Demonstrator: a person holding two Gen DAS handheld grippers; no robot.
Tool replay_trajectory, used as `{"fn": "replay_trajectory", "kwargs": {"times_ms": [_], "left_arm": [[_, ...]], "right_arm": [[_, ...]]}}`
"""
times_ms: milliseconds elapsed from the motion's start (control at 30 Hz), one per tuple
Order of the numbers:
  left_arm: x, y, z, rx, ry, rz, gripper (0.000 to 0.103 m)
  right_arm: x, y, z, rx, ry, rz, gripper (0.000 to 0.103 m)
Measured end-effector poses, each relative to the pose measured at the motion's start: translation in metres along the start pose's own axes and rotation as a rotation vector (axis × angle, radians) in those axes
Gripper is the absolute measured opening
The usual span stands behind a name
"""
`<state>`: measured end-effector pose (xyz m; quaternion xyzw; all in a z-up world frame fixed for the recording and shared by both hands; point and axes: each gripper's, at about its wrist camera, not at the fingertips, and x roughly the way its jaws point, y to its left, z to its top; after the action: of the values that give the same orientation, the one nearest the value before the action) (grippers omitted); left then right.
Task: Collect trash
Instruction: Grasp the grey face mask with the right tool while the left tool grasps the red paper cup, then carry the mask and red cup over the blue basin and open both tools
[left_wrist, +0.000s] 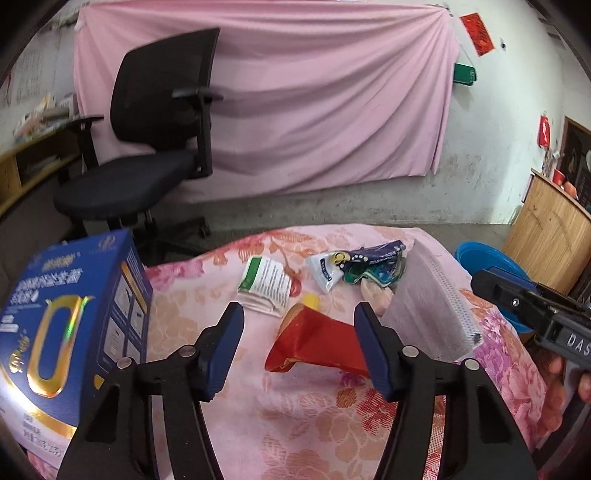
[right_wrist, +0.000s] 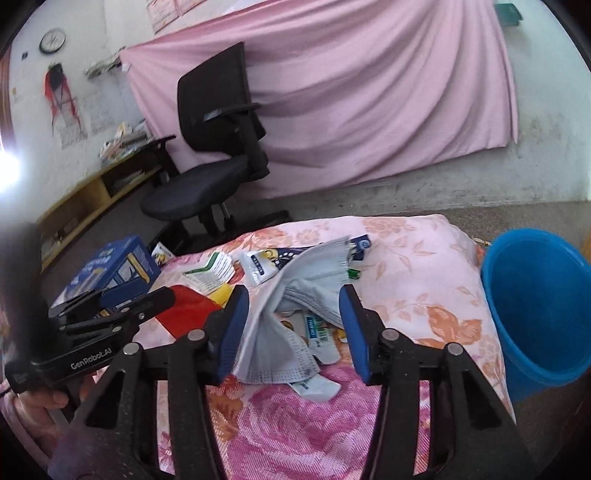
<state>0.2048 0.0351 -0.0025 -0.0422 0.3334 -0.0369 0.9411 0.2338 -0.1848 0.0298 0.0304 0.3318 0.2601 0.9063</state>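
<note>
**Both grippers spread wide over the trash, nothing gripped**

Left gripper: jaws wide apart, empty. A crumpled red paper wrapper with a yellow end lies on the pink floral tablecloth in the gap between the jaws, nearer the right finger; contact not clear. Past the tips: a white-and-green printed leaflet and a white-and-blue plastic snack wrapper. Outboard of the left finger: a blue cardboard box with gold lettering. Outboard of the right finger: a grey disposable face mask.

Right gripper: jaws wide apart, empty. The face mask sits crumpled between the fingers, reaching past the tips; touching or not, can't tell. A small white sachet pokes out under it. Blue plastic bucket is well right of the right jaw, beside the table edge.
</note>
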Motion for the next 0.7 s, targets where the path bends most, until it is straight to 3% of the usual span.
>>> {"fn": "replay_trajectory", "kwargs": {"times_ms": [133,233,300,500,700], "left_arm": [[0.011,0.008,0.001,-0.037,0.058,-0.032,0.047],[0.016,0.012,0.001,-0.056,0.092,-0.063,0.041],[0.019,0.016,0.000,-0.074,0.115,-0.087,0.032],[0.019,0.019,-0.002,-0.081,0.168,-0.126,0.020],[0.002,0.005,-0.009,-0.003,0.123,-0.053,0.014]], "right_arm": [[0.025,0.003,0.001,-0.012,0.090,0.022,0.071],[0.043,0.002,-0.005,0.003,0.155,0.038,0.059],[0.047,0.003,-0.009,0.002,0.174,0.036,0.052],[0.039,-0.004,-0.013,0.037,0.149,0.074,0.039],[0.023,-0.011,-0.018,0.067,0.102,0.139,0.031]]}}
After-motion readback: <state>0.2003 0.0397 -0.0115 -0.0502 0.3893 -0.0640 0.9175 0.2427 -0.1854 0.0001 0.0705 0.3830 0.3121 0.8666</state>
